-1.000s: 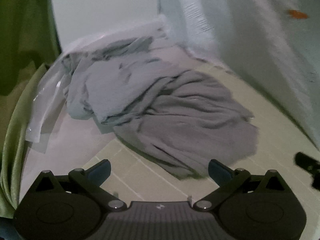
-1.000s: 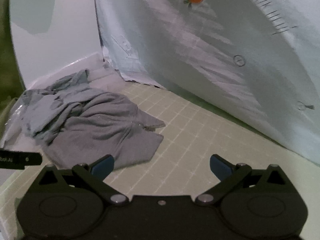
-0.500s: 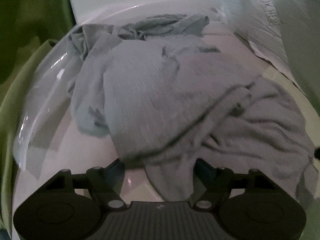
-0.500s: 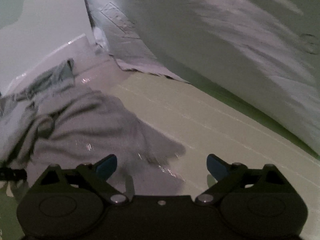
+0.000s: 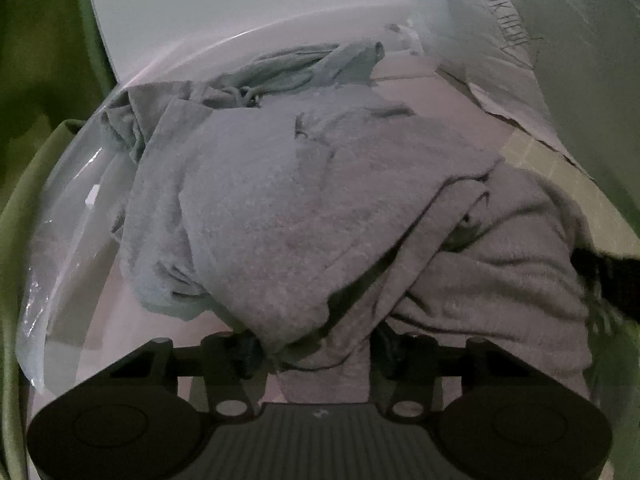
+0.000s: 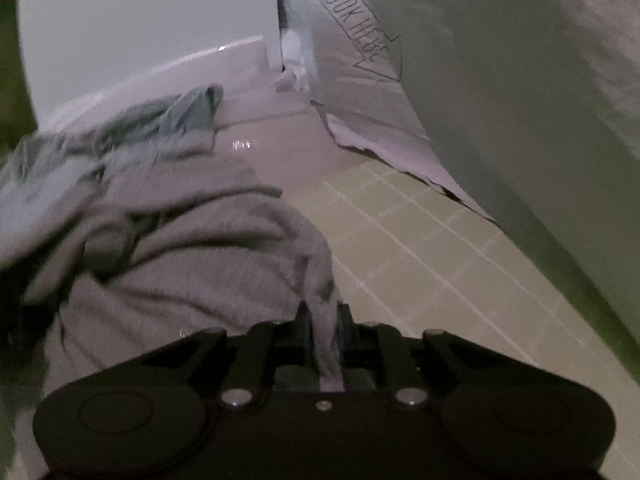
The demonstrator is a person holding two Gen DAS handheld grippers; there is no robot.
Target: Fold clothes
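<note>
A crumpled grey garment (image 5: 304,208) lies in a heap on the table and fills the left wrist view. It also shows in the right wrist view (image 6: 168,248). My left gripper (image 5: 320,354) has its jaws still apart, with a bunch of the garment's near edge lying between them. My right gripper (image 6: 324,332) is shut on a fold of the garment's right edge, and the cloth runs up from between its fingers. The right gripper shows as a dark shape (image 5: 608,276) at the right of the left wrist view.
A green gridded cutting mat (image 6: 420,240) covers the table to the right of the heap. A clear plastic sheet (image 5: 68,216) lies under the garment's left side. A white panel with a printed arrow (image 6: 360,32) stands behind. Green fabric (image 5: 24,208) hangs at the far left.
Both grippers moved forward into the garment. The right gripper went from wide open to shut on the cloth's right edge. The left jaws narrowed around the near edge.
</note>
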